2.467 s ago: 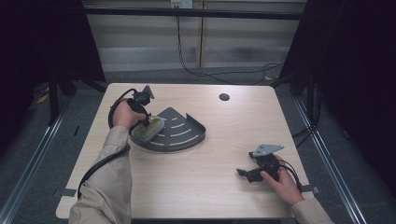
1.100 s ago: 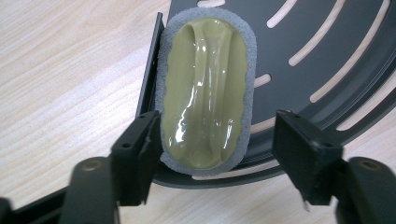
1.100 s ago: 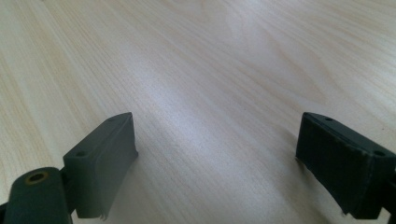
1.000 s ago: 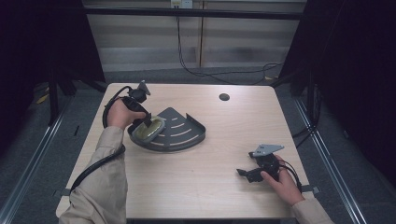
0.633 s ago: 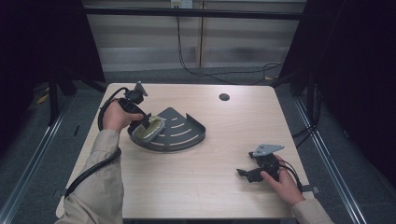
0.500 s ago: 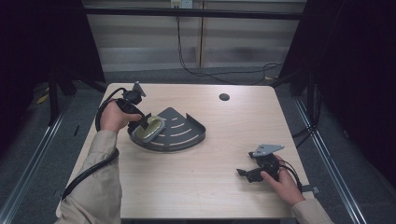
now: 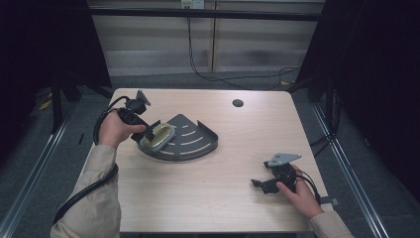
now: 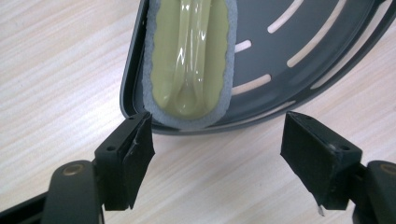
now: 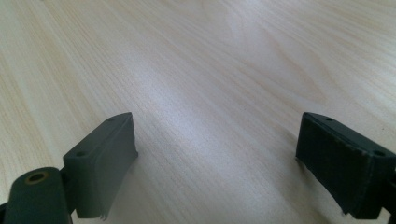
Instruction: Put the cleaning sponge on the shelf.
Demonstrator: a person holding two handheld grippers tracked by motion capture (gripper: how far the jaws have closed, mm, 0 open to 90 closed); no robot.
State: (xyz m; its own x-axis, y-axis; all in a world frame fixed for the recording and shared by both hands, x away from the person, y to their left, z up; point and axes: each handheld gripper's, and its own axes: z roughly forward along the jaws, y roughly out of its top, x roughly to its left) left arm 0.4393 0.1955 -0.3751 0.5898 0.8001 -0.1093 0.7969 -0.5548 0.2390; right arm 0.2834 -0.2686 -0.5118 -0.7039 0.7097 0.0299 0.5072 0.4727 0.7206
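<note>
A dark grey quarter-round slotted tray (image 7: 195, 144) lies left of the table's middle. In its left corner rests a yellow-green oval sponge with a grey rim (image 7: 159, 136), seen close up in the left gripper view (image 8: 189, 60). My left gripper (image 7: 147, 132) stands open just off the tray's left edge, its jaws spread wide in front of the sponge's end (image 8: 217, 154) and holding nothing. My right gripper (image 7: 257, 183) rests low over the bare tabletop near the front right, open, with only wood between its jaws (image 9: 217, 163).
A small dark round hole (image 7: 237, 103) sits in the table (image 7: 223, 198) near its far edge. Cables hang down the back wall. Dark floor and metal rails flank the table on both sides.
My left hand and gripper have drawn back to the left, away from the sponge, which stays in the tray. The right gripper has not moved.
</note>
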